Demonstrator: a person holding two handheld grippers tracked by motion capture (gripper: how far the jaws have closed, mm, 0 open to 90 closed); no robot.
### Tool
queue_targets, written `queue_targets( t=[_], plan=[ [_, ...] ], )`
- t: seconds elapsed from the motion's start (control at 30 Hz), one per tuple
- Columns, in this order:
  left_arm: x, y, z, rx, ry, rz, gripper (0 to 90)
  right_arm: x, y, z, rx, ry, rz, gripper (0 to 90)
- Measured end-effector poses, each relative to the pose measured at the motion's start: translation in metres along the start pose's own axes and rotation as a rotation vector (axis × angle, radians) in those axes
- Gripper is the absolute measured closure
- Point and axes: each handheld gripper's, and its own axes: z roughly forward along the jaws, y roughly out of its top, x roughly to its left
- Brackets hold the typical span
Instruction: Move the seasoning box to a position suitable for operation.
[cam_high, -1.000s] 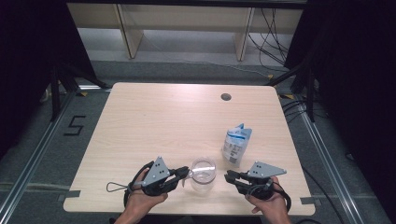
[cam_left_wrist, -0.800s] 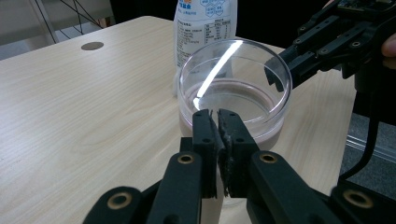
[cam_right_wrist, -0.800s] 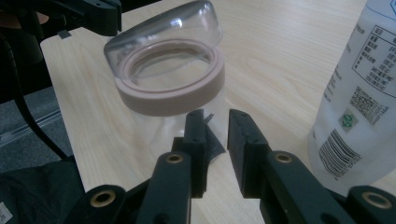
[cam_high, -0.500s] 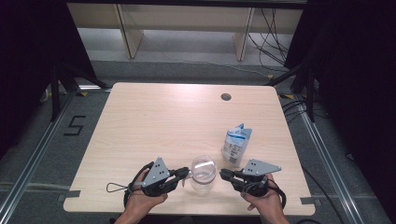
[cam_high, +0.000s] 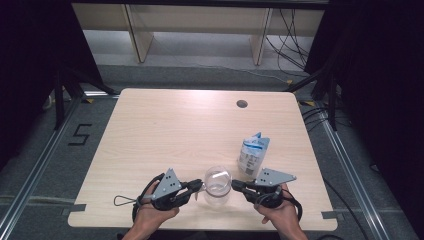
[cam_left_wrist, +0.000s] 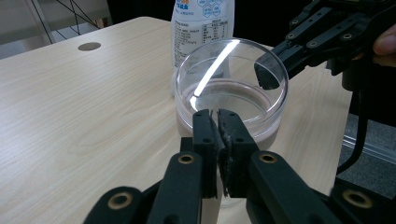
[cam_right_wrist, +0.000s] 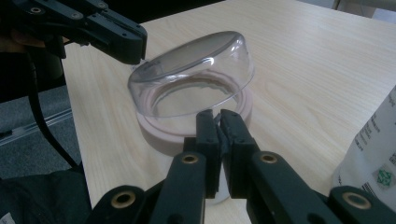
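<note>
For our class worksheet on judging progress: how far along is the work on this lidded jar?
Done: the clear domed lid sits tilted, one edge raised off the pink-rimmed jar. In hand: the left hand-held gripper and right hand-held gripper flank it, jaws shut at its rim. Left: likely lifting the lid away; the white-and-blue pouch stands untouched.

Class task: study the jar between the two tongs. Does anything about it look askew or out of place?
Yes. The clear lid sits tilted on the jar, one edge raised off the pinkish rim.
</note>
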Motion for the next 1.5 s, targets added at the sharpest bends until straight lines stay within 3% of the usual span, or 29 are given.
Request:
queue_targets(
  t=[0.07, 0.1, 0.13, 0.2, 0.27, 0.3, 0.33, 0.47, 0.5, 0.53, 0.67, 0.7, 0.73, 0.83, 0.87, 0.9, 0.93, 1.0, 1.1, 1.17, 1.2, 1.27, 1.37, 1.5],
  plan=[
    [0.0, 0.0, 0.0, -0.002, -0.001, -0.005, 80.7, -0.002, 0.001, 0.001, -0.002, 0.011, -0.018, 87.0],
    [0.001, 0.0, 0.0, -0.011, 0.005, -0.012, 76.8, 0.001, 0.002, 0.0, 0.004, 0.009, -0.001, 87.0],
    [0.002, 0.001, -0.001, -0.022, 0.009, -0.023, 70.4, 0.0, 0.003, 0.001, 0.001, 0.012, -0.022, 87.0],
    [0.004, 0.002, -0.005, -0.021, 0.009, -0.022, 64.1, 0.003, 0.004, 0.0, 0.011, 0.015, 0.003, 86.8],
    [0.004, 0.001, -0.008, -0.023, 0.003, -0.036, 55.9, 0.001, 0.005, 0.002, -0.005, 0.019, -0.03, 86.8],
    [0.003, 0.001, -0.01, -0.014, 0.012, -0.039, 52.1, 0.003, 0.006, 0.001, 0.002, 0.009, -0.018, 86.7],
    [0.002, 0.0, -0.01, -0.008, 0.015, -0.049, 47.4, 0.001, 0.007, 0.002, -0.019, 0.009, -0.056, 86.6],
    [0.001, -0.009, -0.012, 0.049, 0.045, -0.054, 37.1, 0.005, 0.011, 0.003, -0.008, 0.015, -0.033, 86.1],
    [0.001, -0.011, -0.013, 0.063, 0.057, -0.066, 34.2, 0.008, 0.012, 0.002, -0.001, 0.016, -0.001, 86.0],
    [0.002, -0.014, -0.013, 0.062, 0.06, -0.07, 32.6, 0.006, 0.013, 0.004, -0.018, 0.018, -0.039, 85.9],
    [0.006, -0.021, -0.018, 0.102, 0.103, -0.077, 27.1, 0.01, 0.019, 0.005, -0.021, 0.008, -0.064, 85.6],
    [0.006, -0.023, -0.019, 0.095, 0.103, -0.095, 26.9, 0.012, 0.02, 0.006, -0.031, 0.011, -0.052, 85.5],
    [0.007, -0.025, -0.02, 0.109, 0.105, -0.087, 26.6, 0.01, 0.022, 0.007, -0.043, 0.013, -0.087, 85.4],
    [0.009, -0.032, -0.02, 0.117, 0.11, -0.099, 25.3, 0.015, 0.025, 0.007, -0.026, 0.02, -0.055, 85.2],
    [0.009, -0.034, -0.02, 0.125, 0.116, -0.105, 24.5, 0.013, 0.026, 0.008, -0.04, 0.02, -0.083, 85.1],
    [0.009, -0.035, -0.019, 0.129, 0.113, -0.113, 23.8, 0.015, 0.027, 0.009, -0.04, 0.018, -0.075, 85.0],
    [0.009, -0.037, -0.018, 0.134, 0.113, -0.11, 23.5, 0.014, 0.028, 0.01, -0.055, 0.013, -0.095, 85.0],
    [0.009, -0.039, -0.017, 0.149, 0.113, -0.103, 22.5, 0.017, 0.029, 0.009, -0.043, 0.018, -0.064, 84.8],
    [0.012, -0.042, -0.017, 0.187, 0.127, -0.078, 21.2, 0.019, 0.031, 0.009, -0.044, 0.019, -0.075, 84.6],
    [0.012, -0.044, -0.019, 0.183, 0.131, -0.094, 20.9, 0.019, 0.033, 0.009, -0.046, 0.018, -0.102, 84.5],
    [0.013, -0.045, -0.02, 0.176, 0.129, -0.092, 20.9, 0.021, 0.033, 0.009, -0.046, 0.023, -0.092, 84.5],
    [0.014, -0.046, -0.024, 0.175, 0.137, -0.103, 20.7, 0.02, 0.035, 0.011, -0.063, 0.011, -0.134, 84.3],
    [0.016, -0.049, -0.03, 0.181, 0.156, -0.111, 20.5, 0.025, 0.036, 0.012, -0.061, 0.018, -0.09, 84.0],
    [0.018, -0.054, -0.036, 0.185, 0.164, -0.122, 19.9, 0.029, 0.039, 0.015, -0.067, 0.02, -0.104, 83.9]
  ],
)
